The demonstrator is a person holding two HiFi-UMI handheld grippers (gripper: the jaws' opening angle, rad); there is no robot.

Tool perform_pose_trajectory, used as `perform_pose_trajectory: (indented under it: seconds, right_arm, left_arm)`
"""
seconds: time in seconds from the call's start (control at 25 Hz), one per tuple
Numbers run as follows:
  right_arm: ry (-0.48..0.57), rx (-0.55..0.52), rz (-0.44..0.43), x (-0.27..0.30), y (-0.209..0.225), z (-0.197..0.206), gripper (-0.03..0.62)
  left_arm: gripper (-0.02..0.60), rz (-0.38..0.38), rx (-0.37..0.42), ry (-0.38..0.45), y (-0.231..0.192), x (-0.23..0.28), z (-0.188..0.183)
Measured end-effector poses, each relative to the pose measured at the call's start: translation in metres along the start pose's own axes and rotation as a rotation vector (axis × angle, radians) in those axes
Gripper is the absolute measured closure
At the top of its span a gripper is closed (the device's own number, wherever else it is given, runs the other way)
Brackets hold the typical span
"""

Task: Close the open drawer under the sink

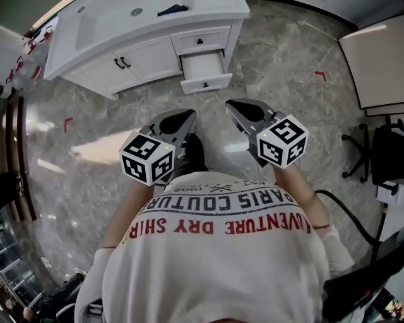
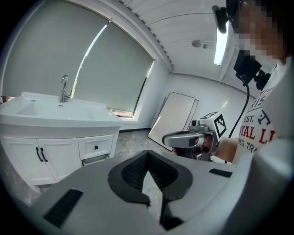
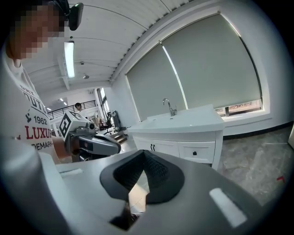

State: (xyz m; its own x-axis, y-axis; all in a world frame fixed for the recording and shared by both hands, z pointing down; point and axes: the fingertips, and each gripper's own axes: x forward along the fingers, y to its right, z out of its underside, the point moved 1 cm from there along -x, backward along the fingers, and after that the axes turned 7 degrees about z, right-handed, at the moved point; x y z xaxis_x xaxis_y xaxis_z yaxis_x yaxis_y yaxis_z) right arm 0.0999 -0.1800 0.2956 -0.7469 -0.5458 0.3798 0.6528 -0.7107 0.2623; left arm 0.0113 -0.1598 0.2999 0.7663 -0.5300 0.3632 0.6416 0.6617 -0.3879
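The white sink cabinet [image 1: 145,60] stands at the far side of the marble floor. Its lower right drawer [image 1: 205,70] is pulled out, showing an empty white inside; the drawer above it [image 1: 201,41] is closed. In the left gripper view the open drawer [image 2: 95,159] shows as a strip under the closed one. My left gripper [image 1: 188,115] [image 2: 147,158] and right gripper [image 1: 231,105] [image 3: 144,156] are held side by side at chest height, well short of the cabinet. Both are shut and hold nothing.
A black object [image 1: 172,9] lies on the countertop beside the basin [image 1: 95,25]. A large white board [image 1: 375,60] stands at the right, with an office chair [image 1: 372,151] and a black cable [image 1: 344,211] below it. Red tape marks [image 1: 68,123] sit on the floor.
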Motion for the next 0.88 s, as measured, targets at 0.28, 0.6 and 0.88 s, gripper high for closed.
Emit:
perform_pose_trajectory:
  seconds: [0.28,0.6,0.88]
  right_arm:
    - [-0.031,0.025,0.049,0.048,0.05,-0.026,0.594]
    - [-0.083,0.052,0.064,0.148,0.105,-0.029,0.594]
    - [-0.11,0.081,0.084,0.199,0.135,-0.01,0.594]
  left_arm:
    - [0.58,0.054,0.031,-0.051,-0.064,0.048,-0.035]
    - [0.58,0.054,-0.053,-0.119,-0.171,0.083,-0.027]
    - [0.58,0.043,-0.09,-0.135,-0.222,0.102,-0.012]
